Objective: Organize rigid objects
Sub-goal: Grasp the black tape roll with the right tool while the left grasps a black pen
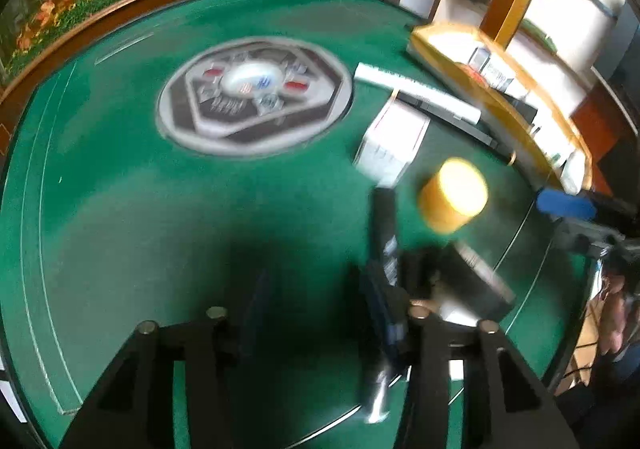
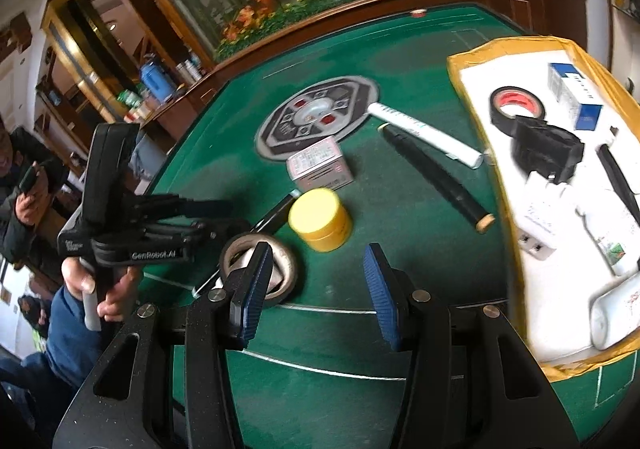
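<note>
Above bare table point(image 2: 400, 185) near front edge: right gripper point(image 2: 316, 289) fingers apart, empty; left gripper point(image 1: 320, 281) blurred, fingers unreadable.

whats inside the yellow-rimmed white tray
In the yellow-rimmed white tray: a black tape roll with red core, a blue-and-white box, a black blocky item, white packets. Whatever lies beneath them is covered.

Left wrist view motion-blurred; left hand-held gripper point(image 1: 320, 309) fingertips indistinct
</note>
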Available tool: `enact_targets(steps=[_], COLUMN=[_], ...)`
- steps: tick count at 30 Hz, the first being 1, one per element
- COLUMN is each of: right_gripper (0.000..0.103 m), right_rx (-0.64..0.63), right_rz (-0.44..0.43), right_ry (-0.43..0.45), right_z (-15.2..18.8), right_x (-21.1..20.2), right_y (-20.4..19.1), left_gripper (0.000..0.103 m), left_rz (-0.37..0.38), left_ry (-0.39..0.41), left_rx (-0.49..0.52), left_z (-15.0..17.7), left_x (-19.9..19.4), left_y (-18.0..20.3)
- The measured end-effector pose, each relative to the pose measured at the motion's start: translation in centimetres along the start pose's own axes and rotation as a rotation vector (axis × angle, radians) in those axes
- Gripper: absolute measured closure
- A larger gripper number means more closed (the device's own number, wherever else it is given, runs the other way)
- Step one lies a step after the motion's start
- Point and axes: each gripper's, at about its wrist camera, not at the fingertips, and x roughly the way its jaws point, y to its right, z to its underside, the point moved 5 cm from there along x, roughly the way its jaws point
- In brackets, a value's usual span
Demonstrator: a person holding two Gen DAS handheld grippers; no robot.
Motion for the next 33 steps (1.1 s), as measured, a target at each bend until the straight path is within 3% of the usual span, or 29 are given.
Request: enact_targets(steps=[3,5,8,15,19,23,25,26,28,30,33], right_gripper=[0.055,0.055,0.055,0.055,0.055,0.055,0.055,0.055,0.036,0.033,0.032], right_rx=[-0.023,-0.020,-0.002,0.013,0.015,0.015,0.016,0.019,0.028,0.033,0.010], right_rz=[-0.031,-0.049,-0.059,-0.055,-0.063,-0.072,-0.087,-0.110,-0.173,-0.232,-0.227], right_ry=[-0.019,-0.017,-0.006,-0.003,-0.003,-0.017,-0.025,-0.029,-0.031,-0.028,-0.054], right_z=[0.4,0.6,0.7,0.8,0.9,1.3,1.4,1.4,1.4,1.4,1.7], right_x=[0.5,0.7,0.7,0.7,0.7,0.9,1.2,1.3,1.5,1.6,2.1], right_y=[-0.8,-1.0,-0.8,-0.3,-0.3,-0.3,-0.5,-0.6,-1.1,-1.6,-2.4], left_gripper=[0.064,0.065,0.063,0.062,0.063,0.063,0.066,0.073,0.087,0.089,0.089], left_rz=[0.005,0.066,0.098,0.038,0.044,-0.025,-0.057,-0.069,-0.057,-0.066,-0.087], left_ry=[0.025,0.040,0.059,0.046,0.015,0.000,0.011,0.021,0.028,0.036,0.048], left_rx=[0.026,0.007,0.033,0.094,0.133,0.176,0.138,0.109,0.048,0.016,0.028], left_z=[0.8,0.7,0.5,-0.1,-0.4,0.0,-0.1,-0.1,-0.2,-0.2,-0.3], left_x=[-0.6,-1.5,-2.2,-1.1,-0.3,0.5,0.4,0.3,0.1,0.1,0.2], left_y=[0.3,0.5,1.1,2.3,3.0,3.4,2.4,1.7,0.6,0.0,0.2])
